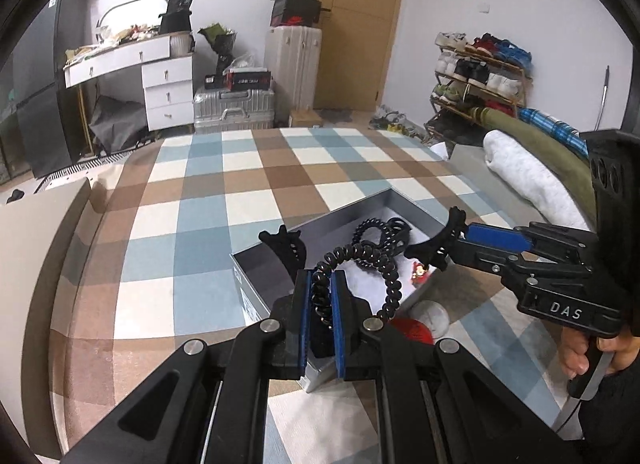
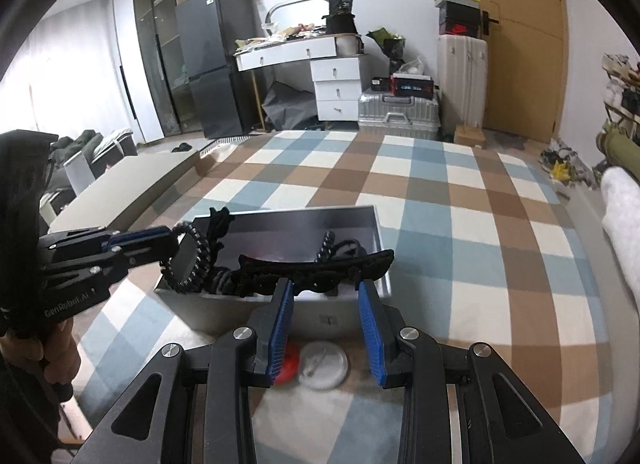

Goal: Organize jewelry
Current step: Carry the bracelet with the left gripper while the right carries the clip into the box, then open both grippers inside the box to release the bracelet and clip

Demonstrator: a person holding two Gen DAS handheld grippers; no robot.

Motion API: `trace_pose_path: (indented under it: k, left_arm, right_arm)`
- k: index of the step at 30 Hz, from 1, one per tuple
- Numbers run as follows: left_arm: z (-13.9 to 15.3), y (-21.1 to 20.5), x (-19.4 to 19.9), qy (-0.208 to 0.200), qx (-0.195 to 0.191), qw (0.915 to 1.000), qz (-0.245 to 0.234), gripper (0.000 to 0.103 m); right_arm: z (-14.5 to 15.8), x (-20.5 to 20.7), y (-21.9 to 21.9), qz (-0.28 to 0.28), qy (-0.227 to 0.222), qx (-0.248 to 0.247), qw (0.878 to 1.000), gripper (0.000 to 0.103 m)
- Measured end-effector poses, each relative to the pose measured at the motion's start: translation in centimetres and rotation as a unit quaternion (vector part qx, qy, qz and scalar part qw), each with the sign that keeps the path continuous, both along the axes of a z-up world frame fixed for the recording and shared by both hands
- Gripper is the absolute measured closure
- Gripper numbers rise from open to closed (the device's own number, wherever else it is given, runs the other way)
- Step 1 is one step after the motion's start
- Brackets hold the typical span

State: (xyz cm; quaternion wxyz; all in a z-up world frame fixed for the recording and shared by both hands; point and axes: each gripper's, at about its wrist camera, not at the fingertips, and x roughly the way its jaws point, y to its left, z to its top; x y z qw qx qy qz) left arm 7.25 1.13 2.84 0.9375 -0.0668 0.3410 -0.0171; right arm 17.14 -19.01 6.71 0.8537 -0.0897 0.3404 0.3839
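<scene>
Grippers angled down, left gripper (image 1: pixel 320 288) pinching coil tie (image 1: pixel 362 260), right gripper (image 2: pixel 326 292) clamping hair claw (image 2: pixel 316 268)

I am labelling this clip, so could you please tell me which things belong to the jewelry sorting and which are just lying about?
Job:
- black coiled hair tie
- black plastic hair claw
- open grey cardboard box

Lying about:
- silver ribbed suitcase
- wooden shoe rack
- white drawer desk

Black left gripper (image 1: pixel 320 284) with blue-padded fingers (image 1: pixel 306 316), silver screws; right gripper (image 2: pixel 326 292) alike; dark sleeve (image 1: pixel 608 404).

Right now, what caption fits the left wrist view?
Left gripper pinches a black coiled hair tie above the grey box.
</scene>
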Motion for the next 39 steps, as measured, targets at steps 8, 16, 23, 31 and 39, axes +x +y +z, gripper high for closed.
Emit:
trace_pose_path:
  k: [8, 16, 23, 31, 39]
  left_arm:
    - [-0.8, -0.2, 0.5, 0.021, 0.02, 0.9996, 0.001, 0.098]
    - [-0.9, 0.2, 0.6, 0.027, 0.036, 0.9989, 0.01, 0.098]
    - [-0.8, 0.6, 0.6, 0.027, 0.043, 0.9986, 0.014, 0.098]
    - [-0.8, 0.9, 0.5, 0.031, 0.048, 0.9983, 0.012, 0.098]
    - [-0.7, 0.5, 0.4, 0.028, 0.047, 0.9985, 0.002, 0.098]
  right_arm:
    - [-1.1, 0.7, 2.2, 0.011, 0.002, -0.027, 1.0, 0.071]
    - [-1.5, 0.1, 3.5, 0.032, 0.005, -0.043, 0.999, 0.071]
    - [-1.6, -0.4, 4.1, 0.041, 0.032, -0.046, 0.998, 0.071]
    - [-1.6, -1.6, 4.8, 0.051, 0.035, -0.053, 0.997, 0.071]
    - [-1.5, -0.9, 5.2, 0.024, 0.002, -0.071, 0.997, 0.071]
